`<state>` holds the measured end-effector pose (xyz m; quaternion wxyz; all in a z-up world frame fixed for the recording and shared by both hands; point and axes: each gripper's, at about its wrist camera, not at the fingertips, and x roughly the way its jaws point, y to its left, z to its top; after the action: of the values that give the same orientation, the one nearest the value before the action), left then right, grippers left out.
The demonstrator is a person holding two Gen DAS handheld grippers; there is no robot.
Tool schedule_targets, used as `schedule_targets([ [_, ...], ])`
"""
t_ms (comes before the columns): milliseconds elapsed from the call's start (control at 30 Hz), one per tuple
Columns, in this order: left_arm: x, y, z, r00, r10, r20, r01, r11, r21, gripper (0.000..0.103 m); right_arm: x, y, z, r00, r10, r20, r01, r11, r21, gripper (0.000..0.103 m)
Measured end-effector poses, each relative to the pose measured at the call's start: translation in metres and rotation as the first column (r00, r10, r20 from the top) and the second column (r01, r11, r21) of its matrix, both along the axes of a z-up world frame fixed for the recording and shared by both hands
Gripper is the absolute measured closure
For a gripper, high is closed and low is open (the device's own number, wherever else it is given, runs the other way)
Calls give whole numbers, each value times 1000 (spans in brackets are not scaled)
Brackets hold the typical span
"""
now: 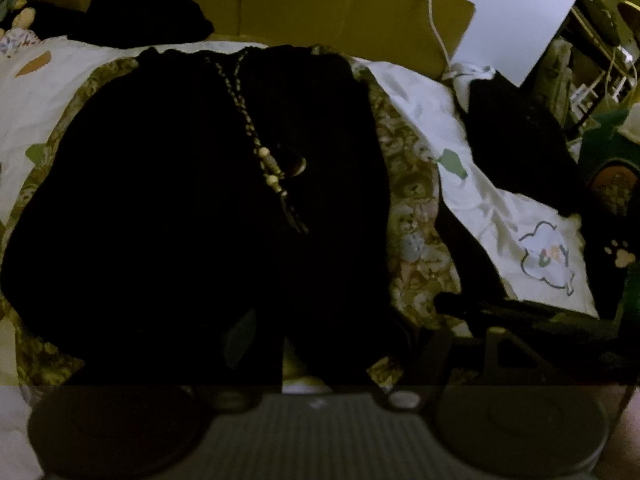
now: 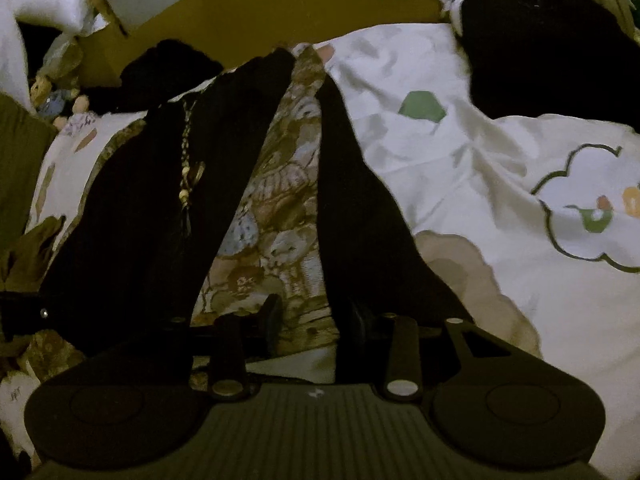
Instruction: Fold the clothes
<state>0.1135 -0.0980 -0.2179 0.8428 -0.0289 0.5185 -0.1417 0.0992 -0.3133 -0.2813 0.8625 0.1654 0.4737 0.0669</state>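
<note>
A black garment [image 1: 192, 200] lies spread flat on a patterned cloth [image 1: 416, 216] over the bed, with a beaded cord [image 1: 268, 160] down its middle. My left gripper [image 1: 336, 340] hangs over its near edge. The fingers are barely visible in the dark and stand wide apart, and nothing shows pinched between them. In the right wrist view the garment's body [image 2: 140, 220] is at left and a black sleeve [image 2: 356, 200] runs down to my right gripper [image 2: 314, 318]. Its pads are apart, the patterned cloth [image 2: 280, 208] shows between them, and the sleeve's end lies by the right finger.
A cardboard box [image 1: 320, 0] stands behind the bed with a white cable [image 1: 436, 28] over it. More black clothes lie at the back left [image 1: 148, 8] and at the right [image 1: 516, 140]. A white printed sheet [image 2: 500, 184] covers the bed. Soft toys [image 2: 48, 92] sit at far left.
</note>
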Motion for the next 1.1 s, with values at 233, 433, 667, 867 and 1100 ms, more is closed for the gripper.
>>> schedule_targets([
  [233, 2, 2, 0, 1000, 12, -2, -12, 1000, -6, 31, 2, -4, -12, 1000, -20, -10, 20, 999, 26, 73],
  [433, 3, 2, 4, 1000, 5, 9, -5, 1000, -9, 31, -1, -17, 0, 998, -55, 16, 55, 998, 22, 97],
  [667, 3, 2, 1, 1000, 7, 2, -7, 1000, -23, 31, -6, -48, 28, 991, -120, 65, 119, 993, 11, 98],
  [867, -3, -9, -8, 999, -33, -21, 33, 999, -6, 31, 0, -94, 42, 985, -165, 48, 168, 984, -65, 98],
  [1100, -12, -15, -25, 995, -45, -94, 47, 999, 21, 31, 6, -131, 34, 962, -271, -23, 269, 960, -72, 98],
])
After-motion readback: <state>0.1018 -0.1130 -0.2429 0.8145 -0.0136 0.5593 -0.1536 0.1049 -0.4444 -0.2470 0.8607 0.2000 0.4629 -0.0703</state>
